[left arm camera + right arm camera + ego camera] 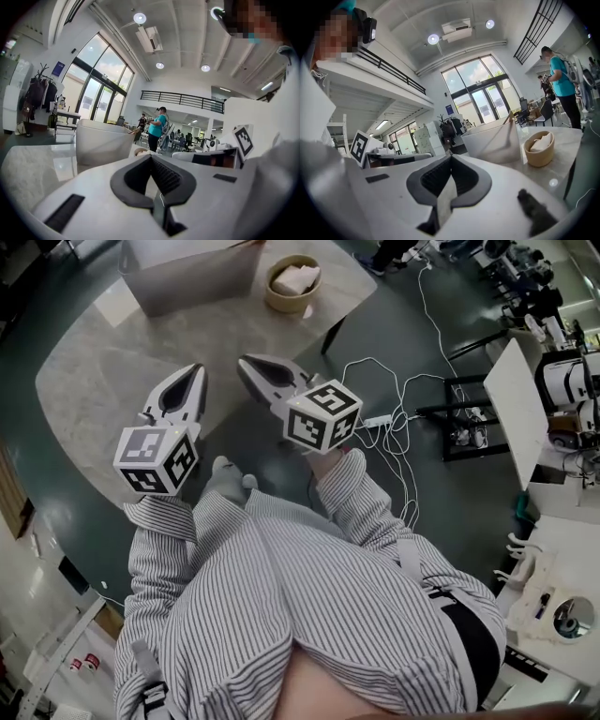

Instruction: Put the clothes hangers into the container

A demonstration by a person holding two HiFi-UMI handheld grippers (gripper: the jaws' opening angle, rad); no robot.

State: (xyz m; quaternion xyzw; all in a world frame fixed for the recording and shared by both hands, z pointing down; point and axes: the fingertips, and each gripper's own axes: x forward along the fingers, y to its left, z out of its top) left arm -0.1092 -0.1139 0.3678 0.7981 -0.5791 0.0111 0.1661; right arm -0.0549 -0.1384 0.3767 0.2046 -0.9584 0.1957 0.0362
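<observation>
A translucent white container [187, 276] stands at the far side of the grey table [103, 381]. A wooden hanger tip [249, 243] pokes over its rim, and it shows as a brown piece [136, 131] in the left gripper view and a thin bar [509, 123] in the right gripper view. My left gripper [197, 371] is shut and holds nothing, low over the table's near edge. Beside it my right gripper [246, 362] is shut and empty too. Both point toward the container [102, 140] [492, 138], well short of it. No loose hanger lies on the table.
A round wooden bowl [292, 283] with white paper sits right of the container, also seen as the bowl [539, 148]. White cables [398, 418] trail on the dark floor at right. A person in a teal shirt [157, 129] stands far behind the table.
</observation>
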